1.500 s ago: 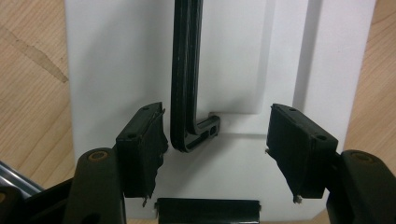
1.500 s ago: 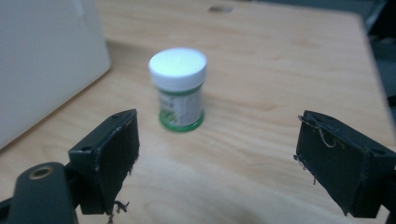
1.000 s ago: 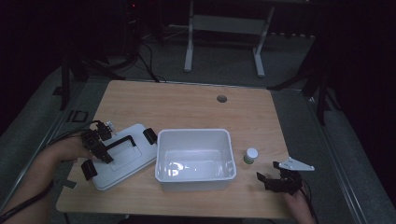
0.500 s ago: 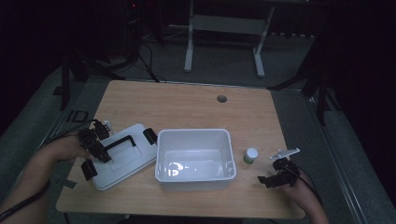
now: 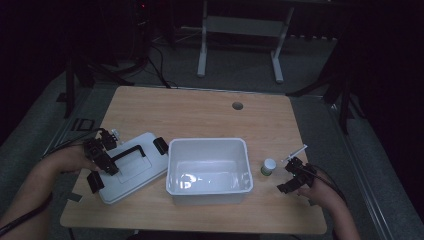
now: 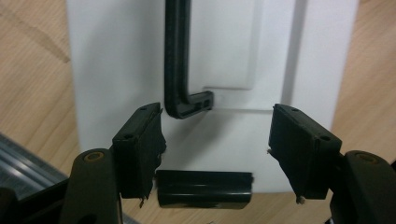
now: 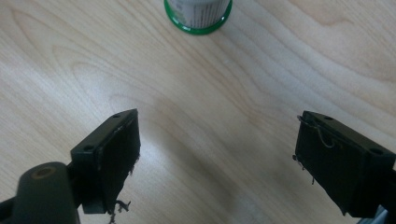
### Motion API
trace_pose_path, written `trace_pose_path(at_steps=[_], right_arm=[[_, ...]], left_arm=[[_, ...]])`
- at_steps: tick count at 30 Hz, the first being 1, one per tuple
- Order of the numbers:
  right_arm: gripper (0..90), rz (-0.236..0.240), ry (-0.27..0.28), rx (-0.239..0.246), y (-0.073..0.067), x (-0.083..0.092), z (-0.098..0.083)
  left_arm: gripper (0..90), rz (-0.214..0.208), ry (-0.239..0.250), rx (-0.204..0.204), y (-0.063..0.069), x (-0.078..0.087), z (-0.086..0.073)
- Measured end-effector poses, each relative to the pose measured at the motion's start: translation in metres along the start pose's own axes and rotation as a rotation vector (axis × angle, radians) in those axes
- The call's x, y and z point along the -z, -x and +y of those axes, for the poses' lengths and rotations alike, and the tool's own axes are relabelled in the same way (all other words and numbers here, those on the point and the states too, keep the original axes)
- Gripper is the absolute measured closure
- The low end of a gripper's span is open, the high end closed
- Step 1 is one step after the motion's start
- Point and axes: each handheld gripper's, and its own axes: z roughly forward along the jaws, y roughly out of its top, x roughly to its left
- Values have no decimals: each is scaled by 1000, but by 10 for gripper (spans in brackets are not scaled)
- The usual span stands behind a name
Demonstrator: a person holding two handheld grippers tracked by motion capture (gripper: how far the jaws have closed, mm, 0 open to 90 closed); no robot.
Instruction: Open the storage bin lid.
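I am bringing my right gripper [image 5: 289, 175] in across the light wooden table [image 5: 200, 115], away from its right edge and closer to the small white bottle with the green base [image 5: 268, 166]; its grey three-cornered plate, tilted up now, is showing narrower than a second ago

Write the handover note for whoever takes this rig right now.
Left gripper: open, jaws astride the black end clip of the white plastic lid, which lies flat on the wooden table left of the bin.
Right gripper: open, holding nothing, aimed at the small white bottle with green base, short of it.
White rectangular plastic bin: open, looks empty.
Done: lid off.
Left, probably: grasp the bottle, put it in the bin, refit the lid.
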Motion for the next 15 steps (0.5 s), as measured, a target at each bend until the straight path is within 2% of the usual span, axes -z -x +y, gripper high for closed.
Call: trace_pose_path(at_steps=[5, 10, 15], right_arm=[[136, -5, -41, 9, 3, 2, 15], [141, -19, -80, 51, 4, 5, 31], [141, -30, -108, 66, 3, 6, 46]], left_arm=[[346, 33, -42, -8, 1, -2, 2], [345, 38, -43, -6, 1, -3, 2], [346, 37, -41, -8, 2, -3, 2]])
